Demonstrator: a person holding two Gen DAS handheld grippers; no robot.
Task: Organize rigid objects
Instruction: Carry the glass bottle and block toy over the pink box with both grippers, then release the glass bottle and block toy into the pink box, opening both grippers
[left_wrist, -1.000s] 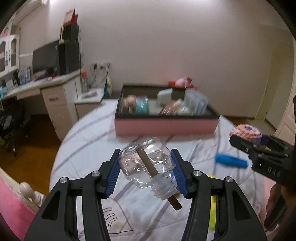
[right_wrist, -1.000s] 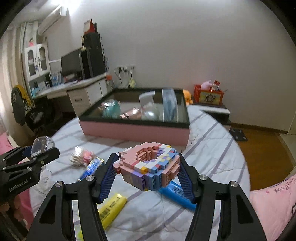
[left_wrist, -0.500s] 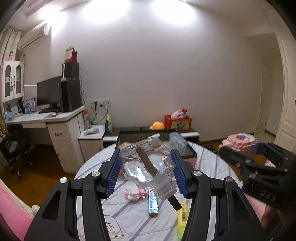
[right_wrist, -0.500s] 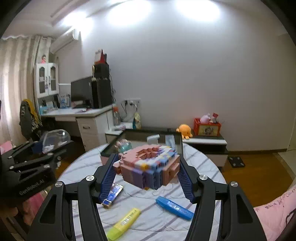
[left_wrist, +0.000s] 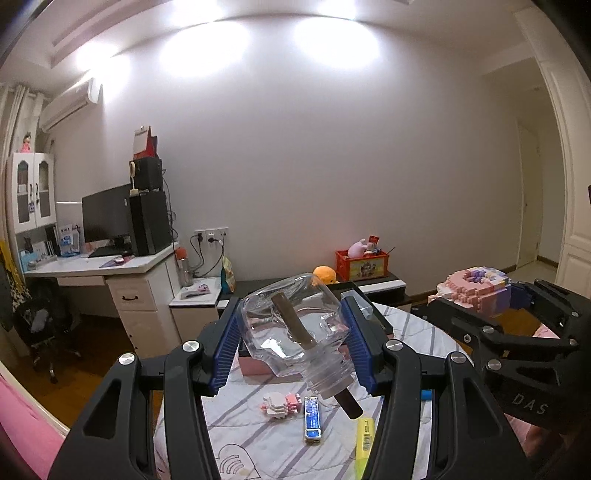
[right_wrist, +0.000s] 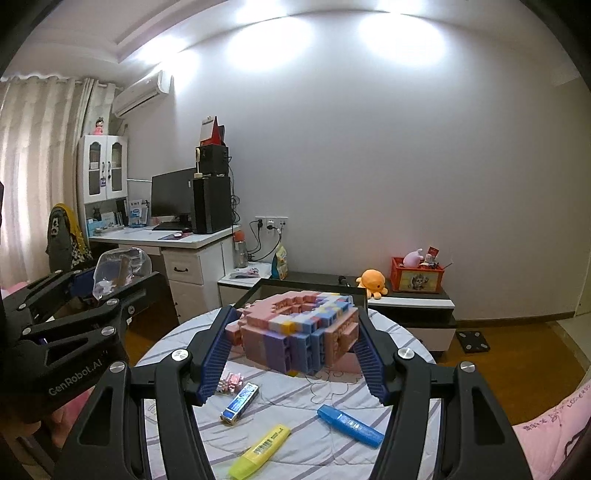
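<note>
Left wrist view: the left hand-held gripper (left_wrist: 291, 347) is clamped on a clear glass bottle (left_wrist: 295, 332), held tilted in the air with its threaded neck toward the camera and a brown stick (left_wrist: 314, 350) poking out of the mouth. Below it, on the striped bed (left_wrist: 258, 435), lie a small pink brick toy (left_wrist: 279, 402), a blue-and-white pack (left_wrist: 312, 419) and a yellow highlighter (left_wrist: 364, 439). Right wrist view: the right hand-held gripper (right_wrist: 293, 345) is closed on a pink, purple and blue brick model (right_wrist: 299, 332), raised above the bed (right_wrist: 295, 398). Beneath it lie the pack (right_wrist: 240, 398), the yellow highlighter (right_wrist: 260, 446) and a blue marker (right_wrist: 349, 424), well apart from one another. A pink-sided tray (left_wrist: 255, 363) sits farther back on the bed, mostly hidden behind both held things.
</note>
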